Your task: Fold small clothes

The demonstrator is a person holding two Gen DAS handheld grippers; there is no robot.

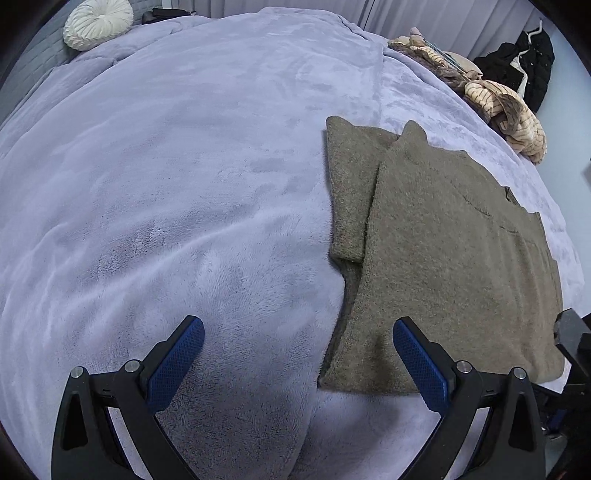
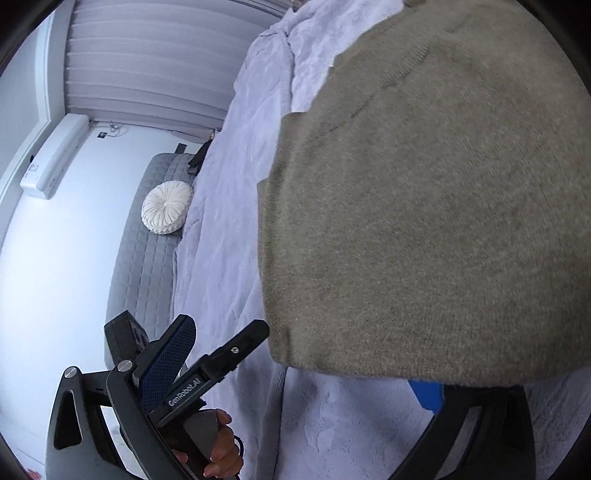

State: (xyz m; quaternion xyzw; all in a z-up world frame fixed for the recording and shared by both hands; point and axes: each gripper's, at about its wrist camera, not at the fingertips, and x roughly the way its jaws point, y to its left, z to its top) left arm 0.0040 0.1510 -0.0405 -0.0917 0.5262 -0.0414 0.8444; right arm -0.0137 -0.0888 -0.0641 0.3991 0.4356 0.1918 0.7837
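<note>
A brown sweater [image 1: 443,258] lies flat on the bed's soft purple blanket [image 1: 166,184], with one sleeve folded along its side. The left hand-held gripper [image 1: 299,354] is spread wide and holds nothing, just by the sweater's near edge. The right hand-held gripper [image 2: 314,369] is spread wide too, and the sweater's edge covers one blue finger [image 2: 428,395]. A round white pillow [image 1: 98,22] sits far away.

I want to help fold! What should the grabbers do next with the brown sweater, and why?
Probably close the left gripper on the brown sweater's near hem. It is open, one finger already over that edge, and one sleeve lies folded in, so the hem looks ready to lift.
</note>
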